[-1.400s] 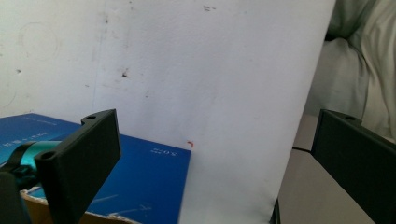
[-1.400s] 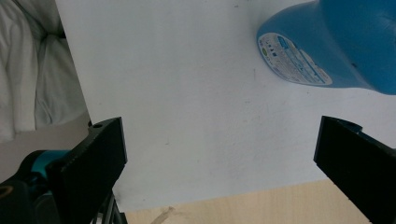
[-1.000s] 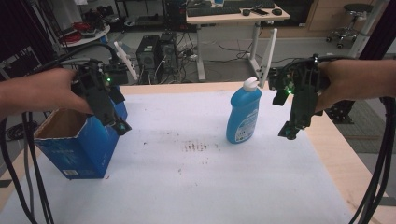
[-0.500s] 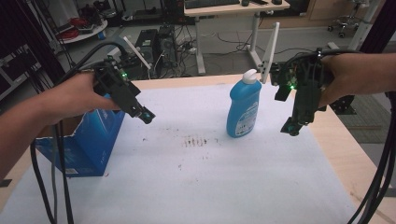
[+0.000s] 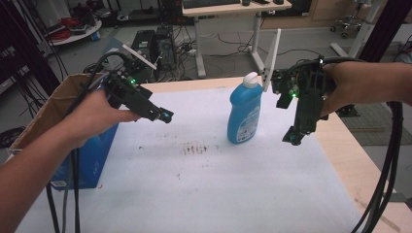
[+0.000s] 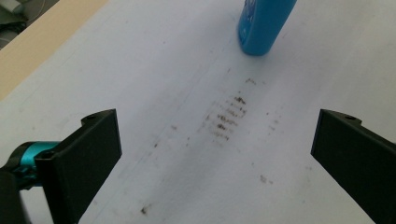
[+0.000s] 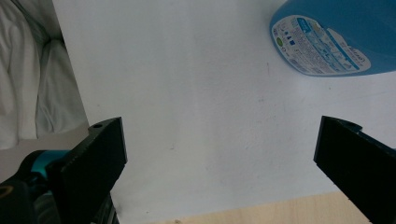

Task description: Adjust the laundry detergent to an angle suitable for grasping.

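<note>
High view: bottle (image 5: pixel 244 114) upright mid-table on white sheet (image 5: pixel 204 194), right gripper (image 5: pixel 295 137) just beside it, pointing down; left gripper (image 5: pixel 164 115) well apart, near box (image 5: pixel 73 145). Tall and narrow, so likely to topple if nudged sideways by a jaw.

Left gripper view: jaws spread wide, empty, over stains (image 6: pixel 229 119); bottle base (image 6: pixel 264 25) ahead. Risk of shoving it on a low approach.

Right gripper view: jaws spread wide, empty; bottle at upper right (image 7: pixel 334 39). Off-centre closing could spin or tip it.
</note>
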The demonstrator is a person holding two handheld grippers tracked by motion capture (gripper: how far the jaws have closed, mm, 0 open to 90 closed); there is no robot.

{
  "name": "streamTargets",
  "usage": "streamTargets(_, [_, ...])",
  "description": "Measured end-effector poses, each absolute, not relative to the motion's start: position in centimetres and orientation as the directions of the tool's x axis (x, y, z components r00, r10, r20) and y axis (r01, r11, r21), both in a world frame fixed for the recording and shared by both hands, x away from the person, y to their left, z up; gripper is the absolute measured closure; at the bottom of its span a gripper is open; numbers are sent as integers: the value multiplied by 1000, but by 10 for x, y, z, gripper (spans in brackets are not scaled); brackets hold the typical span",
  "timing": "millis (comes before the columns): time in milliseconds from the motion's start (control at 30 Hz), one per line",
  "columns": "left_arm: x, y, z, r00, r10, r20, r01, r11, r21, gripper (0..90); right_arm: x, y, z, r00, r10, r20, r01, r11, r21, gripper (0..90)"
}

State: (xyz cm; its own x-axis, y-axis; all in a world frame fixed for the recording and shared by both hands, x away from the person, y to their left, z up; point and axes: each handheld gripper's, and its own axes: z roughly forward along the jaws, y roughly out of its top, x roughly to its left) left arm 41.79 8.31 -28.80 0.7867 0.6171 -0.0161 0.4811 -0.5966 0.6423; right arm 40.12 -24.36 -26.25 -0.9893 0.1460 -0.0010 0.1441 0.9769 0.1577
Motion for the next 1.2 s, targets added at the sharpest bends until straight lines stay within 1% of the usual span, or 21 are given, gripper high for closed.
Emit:
streamTargets(367, [420, 54, -302, 788, 615, 7, 447, -580, 681, 17, 398, -245, -266, -988, 152, 11, 152, 976, 155, 18])
streamTargets(467, [421, 45, -304, 788, 615, 27, 430, -580, 692, 17, 396, -246, -268, -989, 146, 13, 146, 977, 156, 18])
streamTargets(500, [421, 45, -304, 788, 615, 27, 430, -580, 692, 17, 394, -247, -269, -988, 156, 18, 157, 975, 155, 18])
streamTargets(567, [423, 39, -306, 780, 626, 17, 433, -559, 707, 17, 394, -249, -270, -988, 154, 14, 155, 975, 158, 18])
streamTargets(800, [425, 21, -311, 784, 620, 9, 426, -549, 719, 17, 389, -251, -274, -989, 149, 10, 149, 976, 157, 18])
streamTargets(1133, [430, -16, -312, 817, 576, -5, 390, -547, 741, 16, 384, -254, -277, -988, 156, 15, 157, 974, 166, 18])
streamTargets(1200, [432, -22, -313, 824, 567, -10, 385, -546, 745, 17, 385, -255, -278, -989, 146, 13, 146, 976, 159, 18])
